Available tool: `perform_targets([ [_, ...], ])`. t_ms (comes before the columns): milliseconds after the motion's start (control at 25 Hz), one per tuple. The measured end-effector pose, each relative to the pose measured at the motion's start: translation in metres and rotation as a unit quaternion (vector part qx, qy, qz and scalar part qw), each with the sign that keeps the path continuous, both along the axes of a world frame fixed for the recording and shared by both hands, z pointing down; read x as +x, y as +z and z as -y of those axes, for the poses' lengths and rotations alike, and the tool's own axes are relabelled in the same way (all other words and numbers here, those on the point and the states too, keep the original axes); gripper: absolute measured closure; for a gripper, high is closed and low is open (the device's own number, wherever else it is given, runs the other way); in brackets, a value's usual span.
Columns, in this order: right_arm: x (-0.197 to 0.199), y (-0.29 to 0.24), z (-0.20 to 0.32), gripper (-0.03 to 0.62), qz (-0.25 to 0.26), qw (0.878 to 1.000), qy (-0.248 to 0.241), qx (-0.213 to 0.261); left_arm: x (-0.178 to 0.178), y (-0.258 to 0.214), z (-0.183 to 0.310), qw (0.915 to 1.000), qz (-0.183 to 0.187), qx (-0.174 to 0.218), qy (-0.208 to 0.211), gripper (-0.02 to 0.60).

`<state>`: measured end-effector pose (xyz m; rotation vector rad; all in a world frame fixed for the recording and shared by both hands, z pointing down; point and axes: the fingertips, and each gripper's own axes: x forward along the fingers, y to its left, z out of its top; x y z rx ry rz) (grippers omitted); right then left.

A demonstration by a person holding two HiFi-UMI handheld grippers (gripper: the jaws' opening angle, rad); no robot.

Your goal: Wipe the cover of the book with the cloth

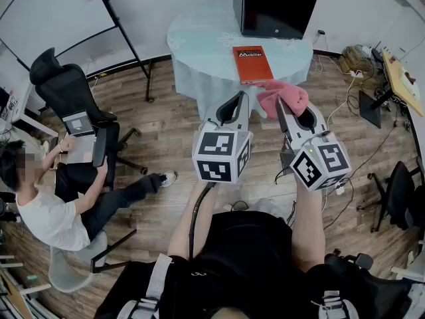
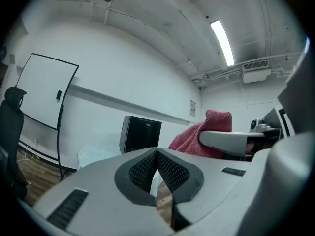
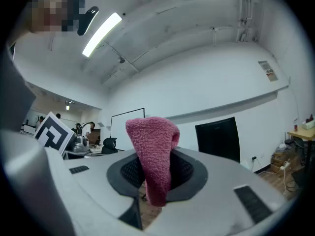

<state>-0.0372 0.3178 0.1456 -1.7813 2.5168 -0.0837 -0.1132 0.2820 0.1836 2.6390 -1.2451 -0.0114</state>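
Observation:
An orange book [image 1: 252, 64] lies flat on the round table [image 1: 199, 52] with a pale blue cloth cover, near its front edge. My right gripper [image 1: 284, 105] is shut on a pink cloth [image 1: 281, 98], held up in the air short of the table; in the right gripper view the pink cloth [image 3: 153, 156] is pinched between the pads and sticks up past them. My left gripper [image 1: 234, 106] hangs beside it, shut with nothing between its pads [image 2: 167, 173]. The pink cloth [image 2: 206, 134] also shows at the right of the left gripper view.
A black box-like cabinet [image 1: 275, 6] stands at the table's back. A seated person [image 1: 60, 198] with a laptop [image 1: 80, 123] and a black office chair [image 1: 66, 92] are at the left. Cables and clutter [image 1: 358, 62] lie on the wooden floor at the right.

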Motion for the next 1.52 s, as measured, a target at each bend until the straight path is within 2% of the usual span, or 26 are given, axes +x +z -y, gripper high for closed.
perform_targets([
  [200, -0.007, 0.013, -0.003, 0.508, -0.008, 1.0, -0.004, -0.01, -0.006, 0.008, 0.001, 0.9997, -0.019, -0.015, -0.003, 0.569],
  [360, -0.001, 0.027, 0.001, 0.505, 0.011, 1.0, -0.011, -0.013, -0.005, 0.027, 0.004, 0.9995, -0.009, -0.031, -0.005, 0.568],
  [560, -0.008, 0.033, 0.024, 0.505, 0.015, 1.0, -0.021, -0.015, -0.012, 0.035, 0.025, 0.9986, -0.013, -0.045, -0.022, 0.568],
  [720, 0.002, 0.049, 0.045, 0.505, 0.025, 0.999, -0.022, -0.033, -0.002, 0.047, 0.045, 0.9979, -0.013, -0.06, -0.021, 0.569],
  [800, 0.011, 0.055, 0.056, 0.505, 0.033, 0.999, -0.019, -0.037, 0.008, 0.05, 0.055, 0.9971, -0.029, -0.069, -0.014, 0.568],
  [920, 0.029, 0.058, 0.074, 0.505, 0.039, 0.998, -0.017, -0.038, 0.026, 0.048, 0.072, 0.9898, -0.097, -0.104, 0.009, 0.569],
  [1000, 0.043, 0.06, 0.088, 0.505, 0.04, 0.998, -0.015, -0.039, 0.039, 0.047, 0.084, 0.9858, -0.122, -0.114, 0.021, 0.569],
  [1160, 0.068, 0.06, 0.121, 0.505, 0.041, 0.998, -0.025, -0.045, 0.064, 0.047, 0.114, 0.9903, -0.097, -0.099, 0.009, 0.569],
  [1240, 0.078, 0.06, 0.139, 0.505, 0.044, 0.997, -0.032, -0.047, 0.075, 0.05, 0.131, 0.9899, -0.097, -0.104, 0.001, 0.569],
  [1400, 0.103, 0.07, 0.17, 0.505, 0.059, 0.995, -0.042, -0.064, 0.099, 0.061, 0.156, 0.9901, -0.073, -0.12, -0.01, 0.569],
  [1520, 0.125, 0.065, 0.187, 0.505, 0.062, 0.995, -0.039, -0.062, 0.113, 0.059, 0.17, 0.987, -0.089, -0.133, -0.016, 0.569],
])
